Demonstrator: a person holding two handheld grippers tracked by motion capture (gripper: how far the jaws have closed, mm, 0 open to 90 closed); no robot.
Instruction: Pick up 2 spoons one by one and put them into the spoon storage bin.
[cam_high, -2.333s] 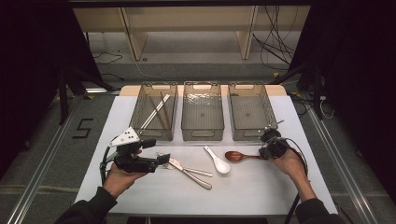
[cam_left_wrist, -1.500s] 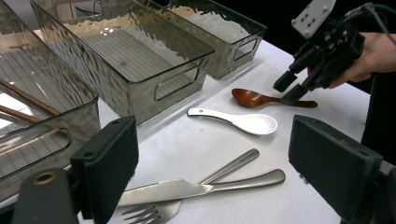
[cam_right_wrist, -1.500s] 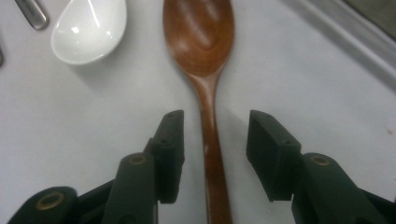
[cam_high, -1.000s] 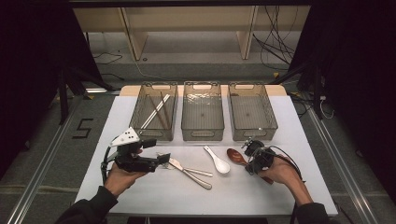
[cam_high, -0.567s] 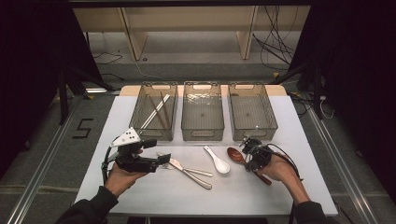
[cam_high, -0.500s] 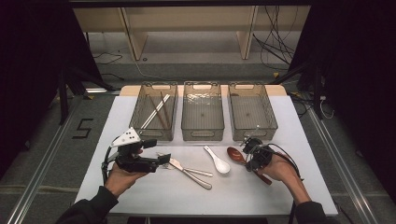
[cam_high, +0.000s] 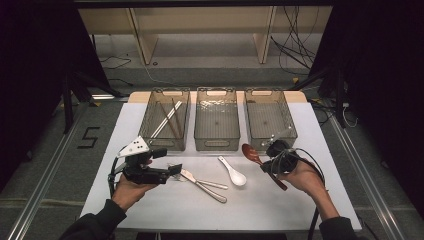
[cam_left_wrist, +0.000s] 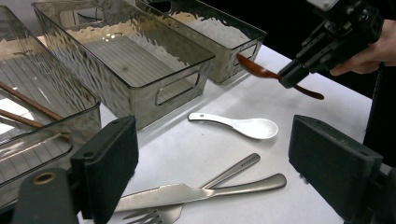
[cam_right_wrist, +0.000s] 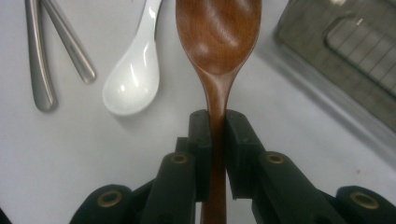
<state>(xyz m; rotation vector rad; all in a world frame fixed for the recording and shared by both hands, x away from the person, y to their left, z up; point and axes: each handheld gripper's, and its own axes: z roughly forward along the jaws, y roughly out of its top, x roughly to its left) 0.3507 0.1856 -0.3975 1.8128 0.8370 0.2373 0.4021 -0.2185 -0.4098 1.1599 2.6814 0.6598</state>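
My right gripper (cam_high: 266, 166) (cam_right_wrist: 217, 121) is shut on the handle of a brown wooden spoon (cam_high: 251, 152) (cam_right_wrist: 218, 37); its jaws have just been closing with that handle between them. The spoon hangs a little above the white table, bowl toward the bins, and the left gripper view shows it too (cam_left_wrist: 254, 70). A white ceramic spoon (cam_high: 235, 172) (cam_left_wrist: 243, 126) lies left of it. My left gripper (cam_high: 175, 170) (cam_left_wrist: 219, 158) stands open and holds nothing, low over the table beside a steel knife and fork (cam_high: 200, 181) (cam_left_wrist: 196, 191).
Three clear grey bins stand in a row at the back: the left one (cam_high: 150, 120) holds chopsticks, the middle one (cam_high: 216, 145) and the right one (cam_high: 292, 127) sit beside it. The table's front edge (cam_high: 225, 227) runs between my forearms.
My right gripper came in from the right to the brown spoon, closed on its handle and lifted it off the table. The left gripper has stayed where it was.
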